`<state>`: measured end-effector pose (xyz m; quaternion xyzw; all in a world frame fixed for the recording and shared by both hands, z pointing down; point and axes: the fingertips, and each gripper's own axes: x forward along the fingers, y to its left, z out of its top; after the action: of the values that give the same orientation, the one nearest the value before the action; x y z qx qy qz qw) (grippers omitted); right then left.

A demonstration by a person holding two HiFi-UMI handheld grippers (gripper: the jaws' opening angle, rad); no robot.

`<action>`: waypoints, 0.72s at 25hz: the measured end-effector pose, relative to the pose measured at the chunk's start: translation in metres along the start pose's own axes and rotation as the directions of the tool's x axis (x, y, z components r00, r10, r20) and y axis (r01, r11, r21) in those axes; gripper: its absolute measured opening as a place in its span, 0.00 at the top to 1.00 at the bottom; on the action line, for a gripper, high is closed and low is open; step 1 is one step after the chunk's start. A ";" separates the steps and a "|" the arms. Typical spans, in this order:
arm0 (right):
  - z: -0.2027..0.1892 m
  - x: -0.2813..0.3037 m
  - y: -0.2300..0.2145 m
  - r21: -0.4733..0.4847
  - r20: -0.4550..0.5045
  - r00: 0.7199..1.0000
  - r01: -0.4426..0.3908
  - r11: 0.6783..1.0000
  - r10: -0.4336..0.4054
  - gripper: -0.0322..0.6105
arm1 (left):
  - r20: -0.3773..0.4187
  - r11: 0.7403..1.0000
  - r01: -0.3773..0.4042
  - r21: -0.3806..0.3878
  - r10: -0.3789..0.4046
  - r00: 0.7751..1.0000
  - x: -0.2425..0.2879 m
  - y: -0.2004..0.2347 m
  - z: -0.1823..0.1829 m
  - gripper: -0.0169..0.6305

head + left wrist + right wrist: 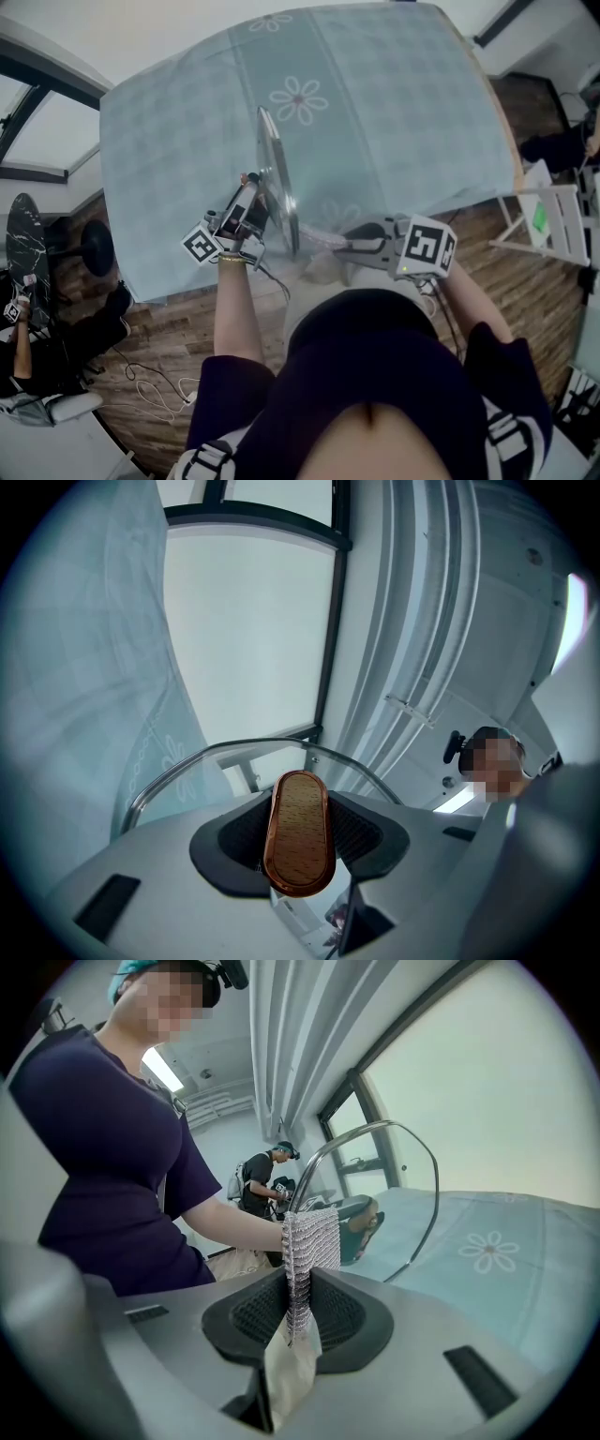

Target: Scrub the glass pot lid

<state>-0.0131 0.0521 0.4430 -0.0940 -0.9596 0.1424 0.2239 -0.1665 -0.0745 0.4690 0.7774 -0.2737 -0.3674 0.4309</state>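
**lid up on its edge, one gripper on the handle, one on the scrubber**

head view: the glass pot lid (277, 178) is standing upright on its rim over the table, which has a teal flowered tablecloth (403, 112) on it. the lid sits just left of the middle of the picture, seen nearly edge-on. the left gripper (251, 211) is at the lid's 8 o'clock, right up against its face. the right gripper (349, 240) comes in from about 4 o'clock with a mesh scrub cloth (319, 238) sticking out toward the lid's lower rim. can't tell from up here if the cloth actually touches the glass.

left gripper view: the left gripper (300, 836) has its jaws part way closed, clamped on either side of the lid's wooden handle (300, 808), which stands dead centre between the pads. the lid's (178, 771) rim arcs over it from 9 o'clock to 2 o'clock.

right gripper view: the right gripper (298, 1321) is pinched tight on the mesh scrub cloth (309, 1246), which stands up at 12 o'clock from the jaws, with a paler flap hanging at 6. the lid (412, 1185) is just past it at about 1 o'clock, and the cloth's top edge overlaps the rim. the left gripper (361, 1222) shows through the glass.
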 end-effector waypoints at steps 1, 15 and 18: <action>0.001 -0.002 -0.005 -0.005 -0.002 1.000 0.009 1.000 -0.009 0.83 | -0.001 1.000 0.000 0.001 0.000 1.000 0.000 0.000 0.000 0.72; 0.028 0.001 -0.119 -0.039 0.051 0.936 0.349 0.936 -0.347 0.83 | 0.017 1.000 -0.001 -0.001 0.001 1.000 -0.002 0.000 0.001 0.72; 0.036 0.009 -0.137 -0.056 0.076 0.922 0.384 0.922 -0.379 0.83 | 0.020 1.000 0.000 0.002 0.000 1.000 -0.001 0.000 0.002 0.72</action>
<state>-0.0534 -0.0833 0.4593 0.0916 -0.9705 0.0655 0.2132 -0.1685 -0.0746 0.4692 0.7742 -0.2783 -0.3749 0.4273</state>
